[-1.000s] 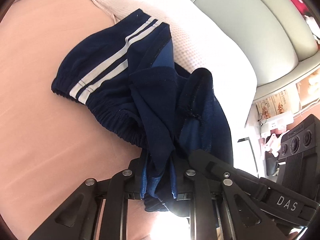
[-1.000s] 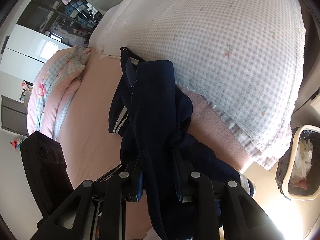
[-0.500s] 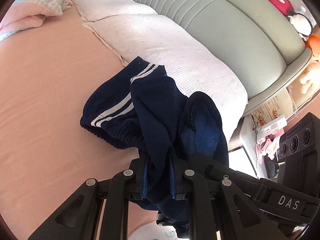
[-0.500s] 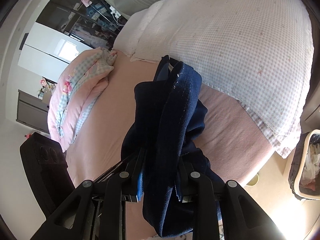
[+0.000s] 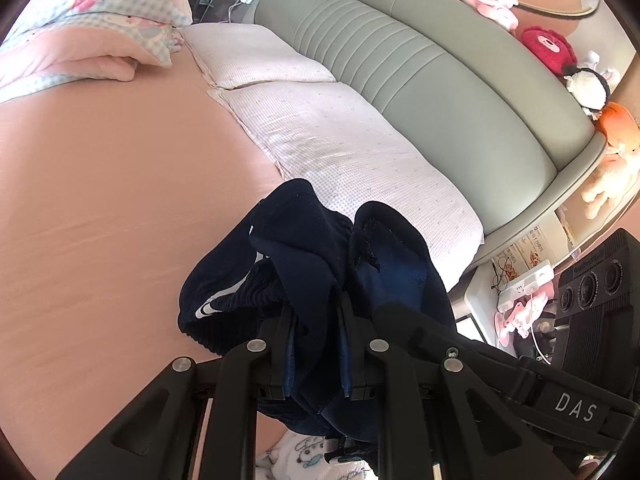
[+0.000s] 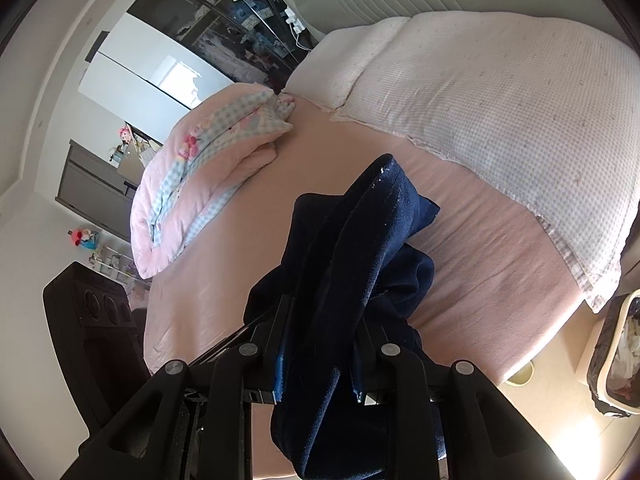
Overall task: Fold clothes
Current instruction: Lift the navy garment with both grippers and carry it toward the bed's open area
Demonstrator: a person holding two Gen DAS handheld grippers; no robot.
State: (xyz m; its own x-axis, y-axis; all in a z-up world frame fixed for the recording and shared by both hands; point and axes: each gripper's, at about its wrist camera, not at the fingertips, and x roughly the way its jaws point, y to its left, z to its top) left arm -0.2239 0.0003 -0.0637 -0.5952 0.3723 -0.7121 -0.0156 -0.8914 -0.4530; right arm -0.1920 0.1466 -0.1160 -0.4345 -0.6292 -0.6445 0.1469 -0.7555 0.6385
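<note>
A pair of navy shorts [image 5: 304, 248] with white side stripes hangs bunched between both grippers, lifted off the pink bed sheet [image 5: 100, 208]. My left gripper [image 5: 316, 344] is shut on a fold of the navy cloth, and the elastic waistband droops to its left. In the right wrist view, my right gripper [image 6: 320, 352] is shut on another part of the shorts [image 6: 360, 248], which drape over and below its fingers. The other gripper's black body [image 6: 88, 320] shows at the lower left there.
Two checked pillows [image 5: 328, 132] lie against a grey-green padded headboard [image 5: 440, 72] topped with plush toys. A folded pink quilt [image 6: 200, 176] sits at the far side of the bed. A lined bin [image 6: 616, 360] stands on the floor past the bed edge.
Both grippers have risen with the shorts, which have come up off the sheet and bunched closer to the jaws. More of the headboard, pillows and quilt has come into view.
</note>
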